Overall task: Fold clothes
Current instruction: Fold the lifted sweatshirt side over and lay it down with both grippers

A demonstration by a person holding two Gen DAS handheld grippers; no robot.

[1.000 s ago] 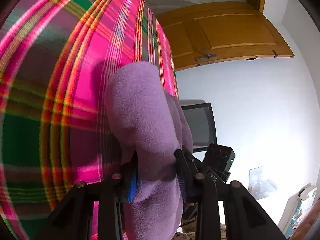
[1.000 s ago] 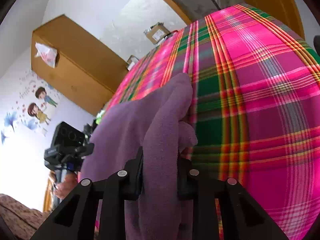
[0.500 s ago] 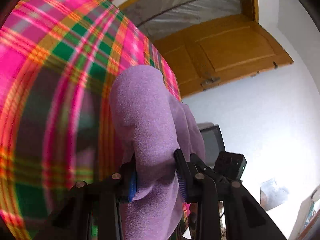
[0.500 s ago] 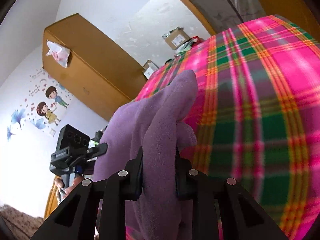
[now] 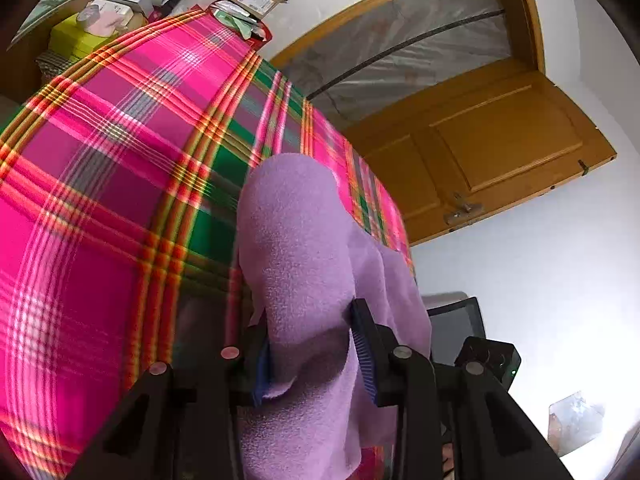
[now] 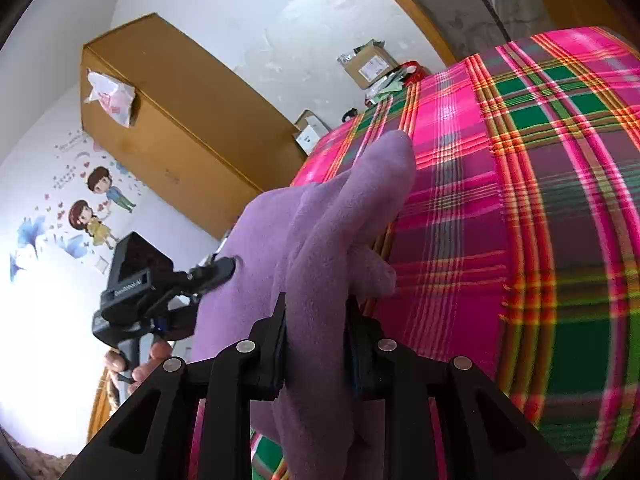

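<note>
The purple fleece garment (image 5: 304, 248) is clamped in both the left gripper (image 5: 310, 354) and right gripper (image 6: 316, 344), stretched toward twelve o'clock over the plaid cloth (image 5: 120, 184), presumably so a fold edge is kept taut.

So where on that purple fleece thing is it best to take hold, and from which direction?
By its edge, one bunched fold per side, as now. The left hand-held gripper and right hand-held gripper each pinch a thick ridge of the purple fleece, coming in edge-on from opposite ends. The cloth is soft and limp over the plaid sheet, so a gathered fold probably holds better than one flat layer.
</note>
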